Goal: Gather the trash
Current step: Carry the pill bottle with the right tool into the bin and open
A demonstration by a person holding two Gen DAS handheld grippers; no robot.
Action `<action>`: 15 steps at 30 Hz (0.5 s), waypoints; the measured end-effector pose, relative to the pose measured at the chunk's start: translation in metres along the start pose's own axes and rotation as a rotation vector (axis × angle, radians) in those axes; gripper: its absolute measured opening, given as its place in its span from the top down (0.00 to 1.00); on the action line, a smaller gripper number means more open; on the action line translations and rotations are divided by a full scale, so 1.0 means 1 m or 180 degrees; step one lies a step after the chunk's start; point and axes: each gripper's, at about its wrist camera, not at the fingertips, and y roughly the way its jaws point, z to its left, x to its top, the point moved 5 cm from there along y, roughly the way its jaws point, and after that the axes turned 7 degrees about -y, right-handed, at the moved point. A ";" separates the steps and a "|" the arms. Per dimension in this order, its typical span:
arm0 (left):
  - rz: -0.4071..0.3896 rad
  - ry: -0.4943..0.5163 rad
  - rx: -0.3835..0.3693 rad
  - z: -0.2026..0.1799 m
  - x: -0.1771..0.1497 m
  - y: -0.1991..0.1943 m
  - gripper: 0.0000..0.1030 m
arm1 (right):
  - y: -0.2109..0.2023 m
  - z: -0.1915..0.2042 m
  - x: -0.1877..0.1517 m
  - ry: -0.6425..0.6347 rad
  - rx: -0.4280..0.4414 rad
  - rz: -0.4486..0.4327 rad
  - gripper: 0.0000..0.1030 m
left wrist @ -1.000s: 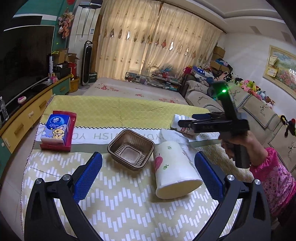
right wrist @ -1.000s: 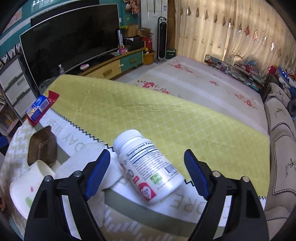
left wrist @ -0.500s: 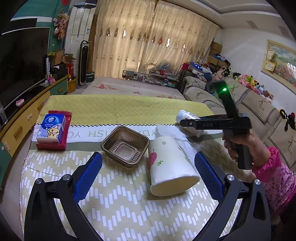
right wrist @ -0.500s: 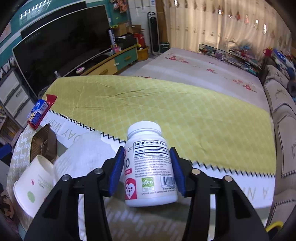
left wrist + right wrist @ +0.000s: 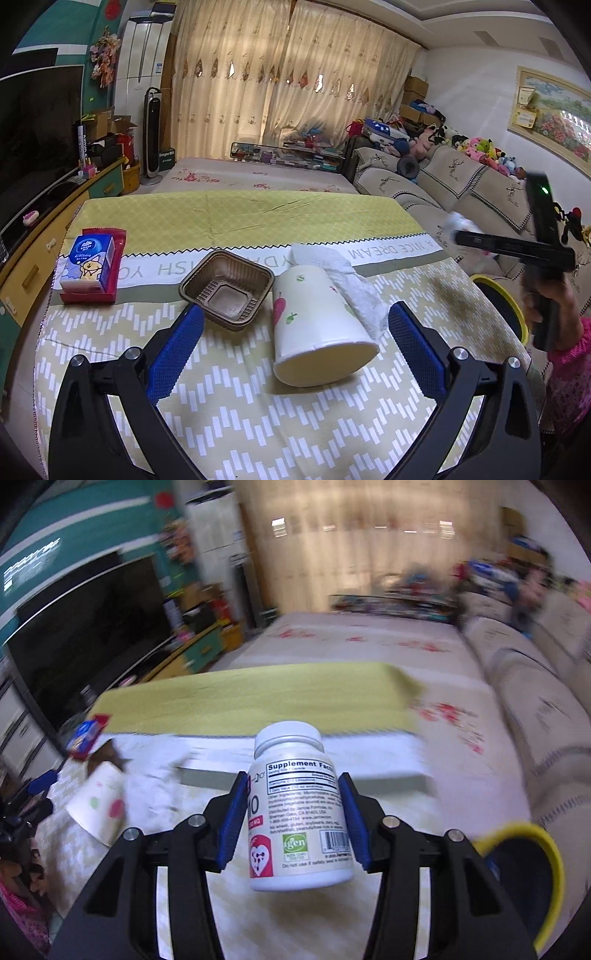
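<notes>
Both blue jaws of the right gripper have just been closing, and now they press on the two sides of a white pill bottle. That bottle is lifted up off the table, with its cap pointing away from the camera, toward 12 o'clock. A yellow-rimmed bin sits low at about 4 o'clock from the bottle, off the table edge.

From the left wrist view, the left gripper has its jaws spread wide with nothing pinched. A paper cup lies on its side between them, its open mouth facing the camera; no pad touches it. A crumpled white tissue lies against the cup at about 1 o'clock. A brown plastic tray sits just beside the cup at about 10 o'clock. A blue tissue pack rests on a red wrapper far over at 9 o'clock. All of these lie on the yellow patterned tablecloth. At 3 o'clock a hand holds the right gripper out past the table edge, above the bin.
</notes>
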 end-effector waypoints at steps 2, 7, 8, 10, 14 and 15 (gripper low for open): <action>-0.0014 0.0029 -0.0025 -0.004 -0.001 -0.001 0.05 | -0.018 -0.036 -0.020 0.0230 -0.0221 0.0004 0.54; -0.0020 0.0127 -0.0106 -0.014 -0.004 -0.002 0.05 | -0.044 -0.118 -0.079 0.0754 -0.0721 0.0171 0.54; -0.0024 0.0162 -0.0113 -0.016 -0.005 -0.002 0.05 | -0.046 -0.129 -0.090 0.0831 -0.0781 0.0215 0.54; -0.0017 0.0195 -0.0129 -0.019 -0.006 -0.002 0.05 | -0.047 -0.148 -0.111 0.0973 -0.0913 0.0289 0.54; 0.0037 0.0216 -0.0173 -0.021 -0.008 0.002 0.05 | -0.047 -0.175 -0.139 0.1204 -0.1076 0.0379 0.53; 0.0050 0.0210 -0.0196 -0.021 -0.008 0.002 0.05 | -0.046 -0.176 -0.143 0.1243 -0.1109 0.0364 0.53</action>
